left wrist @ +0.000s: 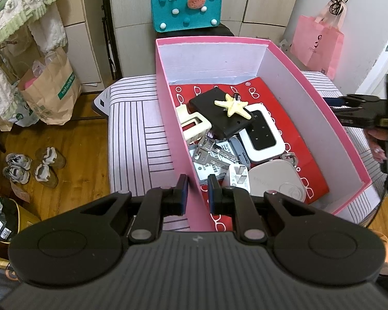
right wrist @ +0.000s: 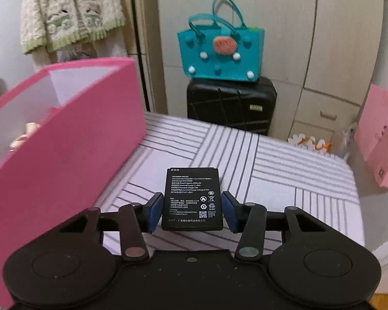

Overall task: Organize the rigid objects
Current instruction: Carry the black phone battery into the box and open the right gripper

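A pink box (left wrist: 173, 118) stands on the striped table (left wrist: 134, 139) and holds several rigid items: a black device (left wrist: 219, 118) with a yellow starfish (left wrist: 232, 104) on it, a white router (left wrist: 263, 137), keys (left wrist: 212, 152) and a white charger (left wrist: 239, 178). My left gripper (left wrist: 198, 193) straddles the box's near left wall, jaws narrowly apart, gripping nothing that I can see. My right gripper (right wrist: 191, 213) is shut on a flat black battery (right wrist: 192, 199) and holds it above the striped table (right wrist: 271, 160), to the right of the pink box (right wrist: 64, 142). The right gripper also shows at the left wrist view's right edge (left wrist: 349, 108).
A teal felt bag (right wrist: 219, 54) sits on a black suitcase (right wrist: 230, 103) behind the table. A pink paper bag (left wrist: 318, 46) hangs at the right. Brown paper bags (left wrist: 51, 93) and shoes (left wrist: 33, 165) are on the wooden floor at the left.
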A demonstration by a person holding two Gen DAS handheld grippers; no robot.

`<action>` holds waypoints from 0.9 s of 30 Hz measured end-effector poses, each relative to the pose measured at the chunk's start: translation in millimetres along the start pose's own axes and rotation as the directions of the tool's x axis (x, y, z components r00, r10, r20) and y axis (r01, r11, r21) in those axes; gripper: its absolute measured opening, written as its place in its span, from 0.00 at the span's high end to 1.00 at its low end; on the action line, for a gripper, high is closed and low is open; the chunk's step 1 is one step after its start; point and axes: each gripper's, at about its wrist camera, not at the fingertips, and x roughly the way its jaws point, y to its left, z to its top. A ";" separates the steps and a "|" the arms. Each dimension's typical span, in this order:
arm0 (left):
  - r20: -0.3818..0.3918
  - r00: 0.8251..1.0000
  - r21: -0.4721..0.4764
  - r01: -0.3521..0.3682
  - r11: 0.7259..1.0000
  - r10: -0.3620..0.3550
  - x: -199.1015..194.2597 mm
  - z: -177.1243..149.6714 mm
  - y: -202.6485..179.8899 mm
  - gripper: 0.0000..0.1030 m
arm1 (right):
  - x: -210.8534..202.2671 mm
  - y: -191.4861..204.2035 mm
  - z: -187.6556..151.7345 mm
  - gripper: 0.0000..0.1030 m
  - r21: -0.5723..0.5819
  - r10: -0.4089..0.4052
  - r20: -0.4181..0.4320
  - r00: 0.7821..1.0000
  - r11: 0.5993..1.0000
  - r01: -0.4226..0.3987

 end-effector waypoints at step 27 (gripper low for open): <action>0.006 1.000 -0.011 -0.026 1.000 0.026 -0.3 -3.1 -3.7 0.87 | -46.8 147.3 61.4 0.48 -0.307 0.432 -0.211 0.877 0.822 -0.479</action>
